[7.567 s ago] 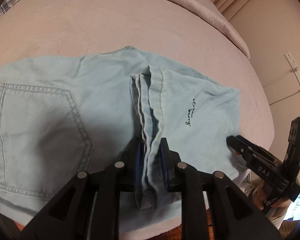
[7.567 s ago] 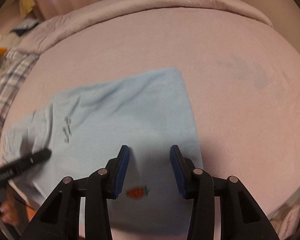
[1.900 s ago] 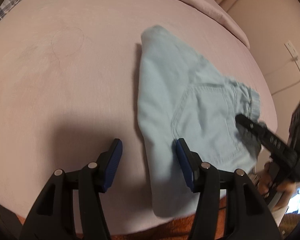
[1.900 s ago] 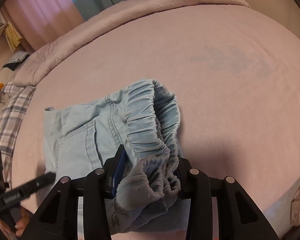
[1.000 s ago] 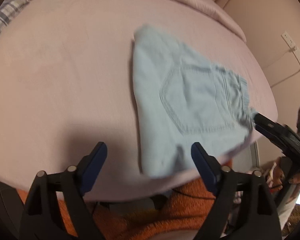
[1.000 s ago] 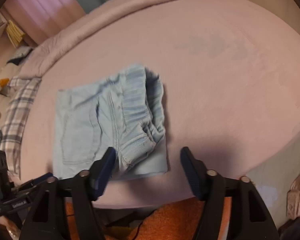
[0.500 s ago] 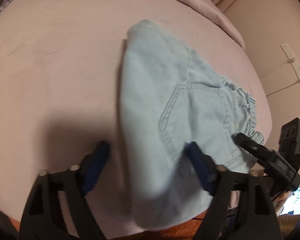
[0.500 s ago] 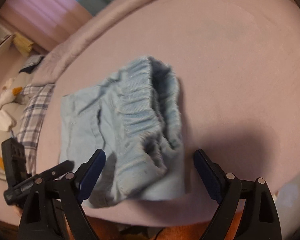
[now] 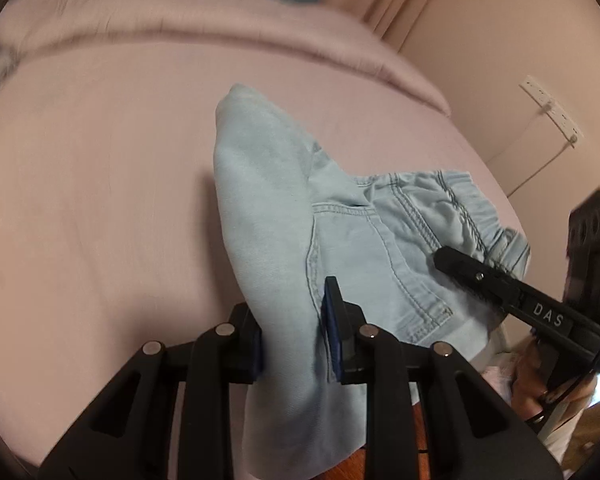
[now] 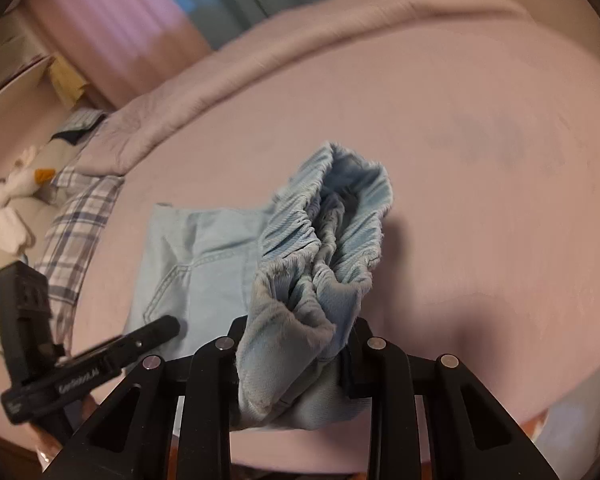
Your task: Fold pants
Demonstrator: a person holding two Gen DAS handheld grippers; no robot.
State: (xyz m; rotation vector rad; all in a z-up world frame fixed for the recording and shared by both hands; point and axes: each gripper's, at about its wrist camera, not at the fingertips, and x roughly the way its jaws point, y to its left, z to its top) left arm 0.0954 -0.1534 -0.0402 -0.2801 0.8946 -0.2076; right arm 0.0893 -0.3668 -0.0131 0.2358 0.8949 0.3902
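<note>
The light blue folded pants lie near the front edge of the pink bed. My left gripper is closing, its blue pads pinching the folded left edge of the pants, which rises off the bed. In the right wrist view the elastic waistband of the pants bunches up between the closing jaws of my right gripper, lifted from the sheet. Each gripper shows in the other's view: the right gripper at the waistband, the left gripper at the folded edge.
A rolled blanket runs along the far side of the bed. A plaid pillow and soft toys lie at the left. A wall socket strip with a cord is on the right. Orange floor shows below the bed edge.
Both grippers stood wide around the pants and have closed on them: the left on the folded edge, the right on the waistband. Both ends have come up off the bed.
</note>
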